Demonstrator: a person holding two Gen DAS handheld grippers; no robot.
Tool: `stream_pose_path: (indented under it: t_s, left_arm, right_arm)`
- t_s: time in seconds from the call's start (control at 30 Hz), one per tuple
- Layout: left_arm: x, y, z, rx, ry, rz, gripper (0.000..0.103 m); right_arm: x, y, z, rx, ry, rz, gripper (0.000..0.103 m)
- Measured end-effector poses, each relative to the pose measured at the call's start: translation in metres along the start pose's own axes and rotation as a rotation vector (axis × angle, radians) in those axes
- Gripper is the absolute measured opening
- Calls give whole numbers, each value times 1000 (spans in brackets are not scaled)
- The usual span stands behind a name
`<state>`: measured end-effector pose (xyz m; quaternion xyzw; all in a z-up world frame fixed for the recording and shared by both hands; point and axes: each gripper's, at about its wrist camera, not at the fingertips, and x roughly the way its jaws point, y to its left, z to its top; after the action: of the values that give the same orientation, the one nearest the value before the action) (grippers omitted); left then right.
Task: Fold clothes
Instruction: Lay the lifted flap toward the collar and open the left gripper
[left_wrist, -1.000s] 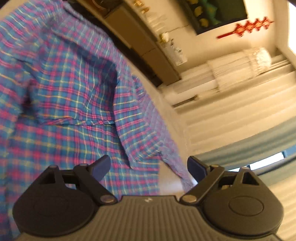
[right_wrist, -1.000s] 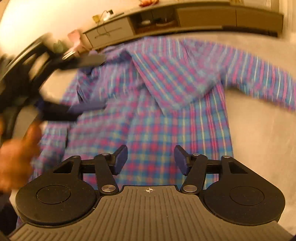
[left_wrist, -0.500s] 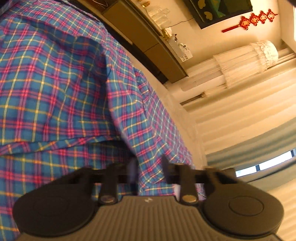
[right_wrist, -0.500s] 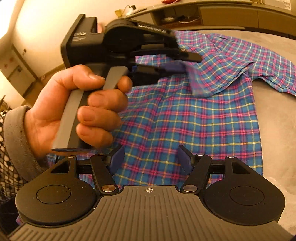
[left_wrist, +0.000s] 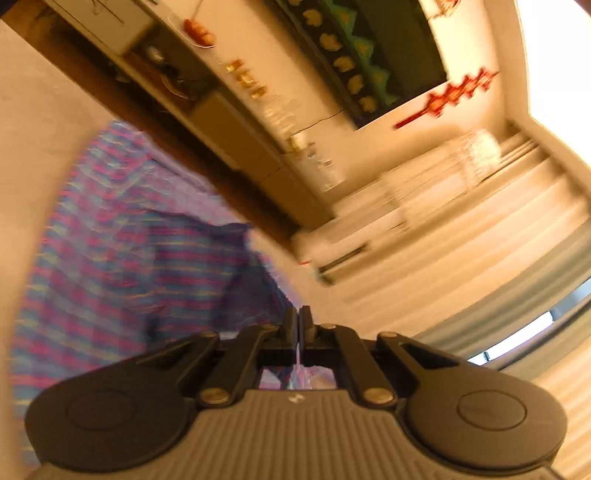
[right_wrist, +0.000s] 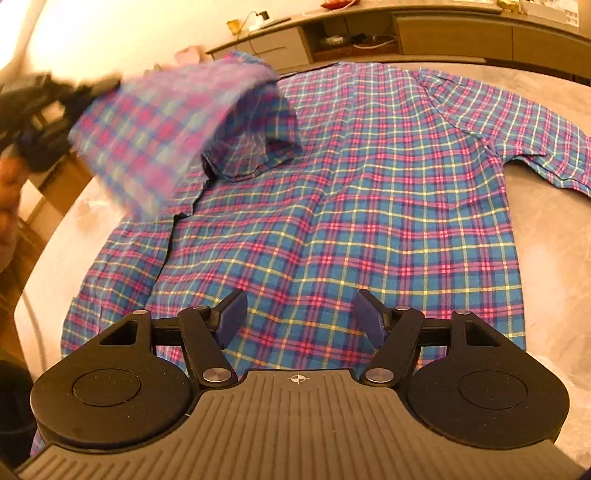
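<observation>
Sleeve (right_wrist: 159, 122) now lifted off flat blue-pink plaid shirt (right_wrist: 369, 206)

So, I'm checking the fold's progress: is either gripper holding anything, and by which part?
The left gripper holds the plaid shirt by its sleeve. The right gripper holds nothing.
</observation>
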<state>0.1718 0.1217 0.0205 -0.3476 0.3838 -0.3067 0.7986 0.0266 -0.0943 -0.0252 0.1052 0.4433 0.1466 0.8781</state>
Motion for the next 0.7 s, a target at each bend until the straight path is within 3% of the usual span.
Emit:
stream_pose_path:
  t_s: [0.1,0.2,0.27,0.3,0.33,0.37,0.4,0.43,0.47,0.6,0.63,0.67,0.7]
  left_arm:
    - [4,2,-14,40,24,84,3]
    - [3,16,-22,7,24,122,4]
    - [2,24,-26,-8,11,167,11]
    - [1,28,-28,-16,1,193,21]
    - [-1,31,-28,-18,-17,219,45]
    - [-2,31,-28,-7,-43,239,59]
    - [-4,31,-28,8,-71,255,82]
    - [-2,31,-27,23,-70,256,93]
    - [3,30,-26,38,-55,249,95]
    - [27,28,-26,89,15,278,94]
    - [33,27,-26,104,39,285,84]
    - [40,25,-26,121,71,290,69]
    - [47,22,-25,150,121,306,9]
  right_arm:
    - [5,3,-4,-6,-5,-1,72]
    - [4,8,-8,-36,-11,-12,74]
    - [5,9,-9,-40,-11,-13,76]
    - [5,10,-9,-43,-10,-13,76]
    - [6,12,-9,-49,-8,-14,77]
    - [7,13,-10,-55,-6,-15,77]
    - [8,15,-10,-61,-4,-15,77]
    - [10,17,-10,-67,-2,-16,77]
    - [10,17,-10,-71,-1,-14,77]
    - [11,20,-11,-90,1,-8,80]
    - [11,20,-11,-94,2,-7,80]
    - [11,20,-11,-92,1,-5,80]
    - [11,19,-10,-90,1,-4,80]
